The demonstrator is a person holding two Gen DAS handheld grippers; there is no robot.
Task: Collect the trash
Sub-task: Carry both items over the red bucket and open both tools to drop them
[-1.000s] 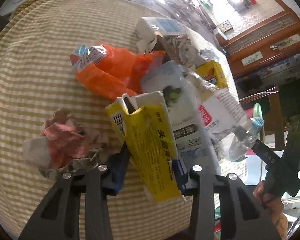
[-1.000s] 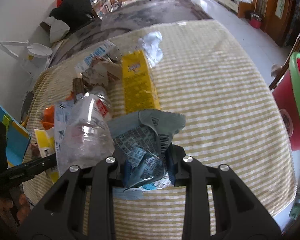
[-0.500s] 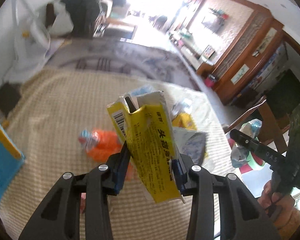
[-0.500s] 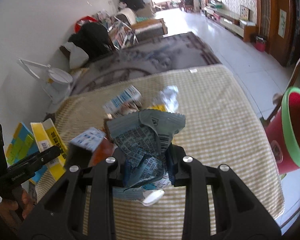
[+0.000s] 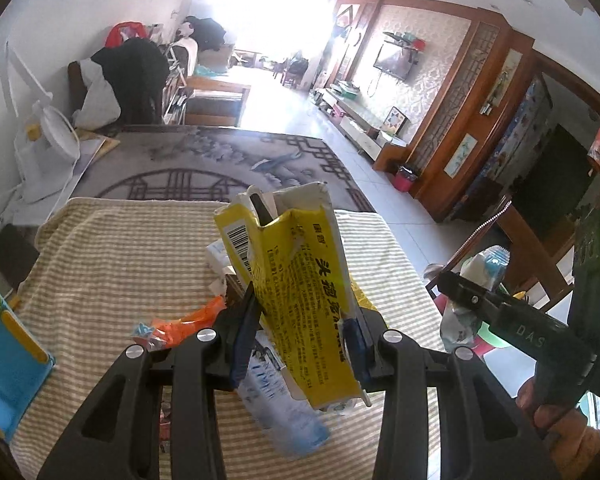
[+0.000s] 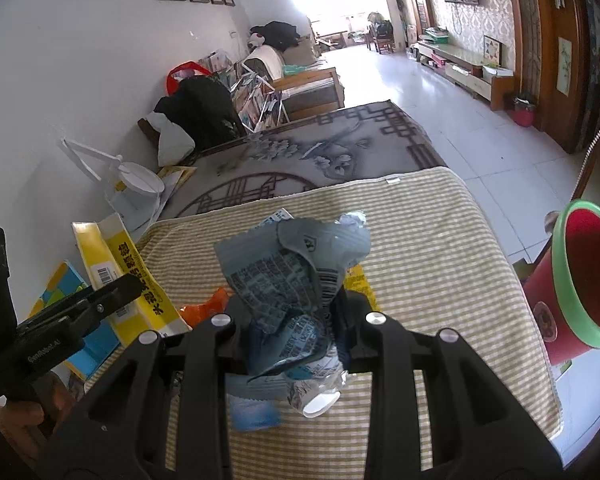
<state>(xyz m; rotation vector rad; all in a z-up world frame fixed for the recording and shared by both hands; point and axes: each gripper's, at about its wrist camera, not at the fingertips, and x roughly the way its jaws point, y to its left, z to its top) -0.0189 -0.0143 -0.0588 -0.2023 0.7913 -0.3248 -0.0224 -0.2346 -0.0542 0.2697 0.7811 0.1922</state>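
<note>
- Left wrist view: my left gripper [image 5: 300, 332] is clamped on a flattened yellow carton [image 5: 296, 292], which stands upright in the middle of the frame, blue pads pressing its two sides.
- Below and behind it lies the striped tablecloth [image 5: 120, 248]. An orange wrapper [image 5: 192, 320] sits left of centre, and a pale blue-and-white package [image 5: 276, 404] lies under the carton's lower end.
- At the right edge my right gripper [image 5: 460, 288] reaches in from the side, a hand [image 5: 556, 420] on its handle; it carries crumpled grey-blue packaging [image 5: 472, 292].
- Right wrist view: my right gripper [image 6: 296, 320] is squeezed tight on the crumpled grey-blue packaging [image 6: 296, 276], bunched at centre frame above the tablecloth [image 6: 440, 260].
- The yellow carton [image 6: 128, 280] shows at the left edge, held by my left gripper [image 6: 100, 300].
- A red bucket with a green rim [image 6: 572, 280] stands at the right edge, beside the table.
- The orange wrapper [image 6: 208, 308] peeks out left of my fingers.
</note>
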